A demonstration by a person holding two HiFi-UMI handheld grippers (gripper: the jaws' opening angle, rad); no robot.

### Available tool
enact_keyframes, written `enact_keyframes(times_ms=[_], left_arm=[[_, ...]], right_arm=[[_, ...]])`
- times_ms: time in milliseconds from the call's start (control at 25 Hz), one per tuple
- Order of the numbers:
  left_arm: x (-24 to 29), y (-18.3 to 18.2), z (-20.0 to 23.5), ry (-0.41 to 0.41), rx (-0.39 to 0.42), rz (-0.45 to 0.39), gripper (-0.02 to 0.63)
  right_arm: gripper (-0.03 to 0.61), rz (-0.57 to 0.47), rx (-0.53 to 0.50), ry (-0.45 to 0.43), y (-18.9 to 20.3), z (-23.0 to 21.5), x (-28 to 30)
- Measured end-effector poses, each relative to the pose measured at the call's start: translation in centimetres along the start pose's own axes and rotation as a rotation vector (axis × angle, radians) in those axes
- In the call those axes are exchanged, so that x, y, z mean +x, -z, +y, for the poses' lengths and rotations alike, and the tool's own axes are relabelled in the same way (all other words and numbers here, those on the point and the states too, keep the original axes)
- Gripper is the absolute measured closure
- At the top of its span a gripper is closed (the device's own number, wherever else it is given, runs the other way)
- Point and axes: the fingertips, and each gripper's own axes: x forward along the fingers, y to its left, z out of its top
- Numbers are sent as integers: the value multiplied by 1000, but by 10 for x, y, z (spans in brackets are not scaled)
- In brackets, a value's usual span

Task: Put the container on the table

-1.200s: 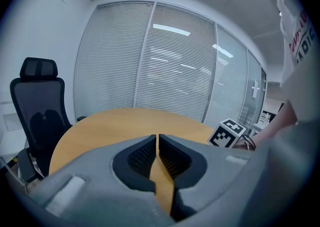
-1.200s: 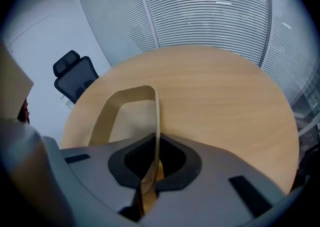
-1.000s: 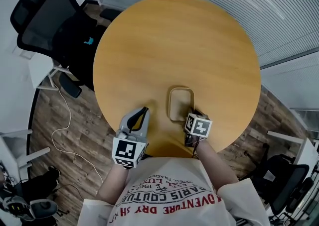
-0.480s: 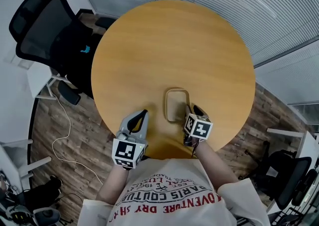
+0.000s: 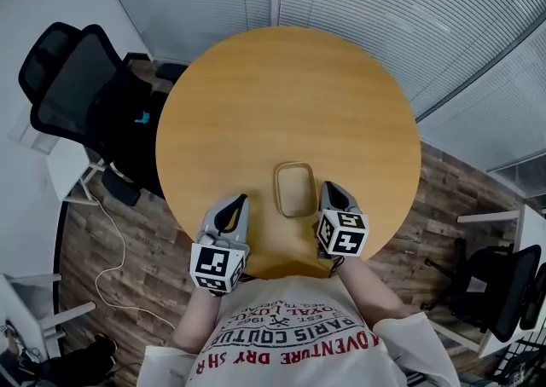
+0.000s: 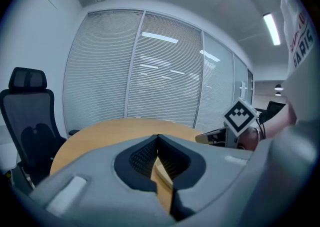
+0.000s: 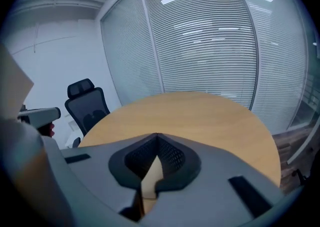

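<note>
A tan, shallow, rounded-rectangle container [image 5: 294, 189] lies flat on the round wooden table [image 5: 290, 95], close to its near edge. My right gripper [image 5: 329, 188] hovers just right of the container, apart from it; its jaws meet at the tips and hold nothing [image 7: 157, 136]. My left gripper [image 5: 241, 200] is to the container's left, over the table's near edge, also shut and empty [image 6: 158, 137]. In the left gripper view the right gripper's marker cube [image 6: 242, 116] shows at the right.
A black office chair [image 5: 81, 78] stands left of the table, and another chair [image 5: 503, 291] sits at the lower right. Glass walls with blinds [image 5: 384, 2] run behind the table. A white cable [image 5: 111, 266] trails over the wood floor at the left.
My right gripper has lifted away from the container's near right corner and now hangs beside its right side. The left gripper rose a little. The container stays on the table.
</note>
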Motion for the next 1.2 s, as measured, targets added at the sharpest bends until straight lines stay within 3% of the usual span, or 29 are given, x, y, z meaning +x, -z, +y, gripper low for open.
enact_keyframes(times_ms=[240, 640, 960, 1200], left_arm=[[-17, -28, -15, 25, 56, -55, 603], [-27, -61, -24, 43, 94, -114, 603], [-22, -62, -17, 47, 89, -112, 603], [-21, -61, -14, 44, 85, -113, 603]], right_arm=[[569, -145, 2, -23, -23, 7, -44], [571, -465, -172, -125, -70, 46, -117], [572, -499, -213, -127, -78, 52, -125], [572, -430, -215, -141, -69, 52, -113]])
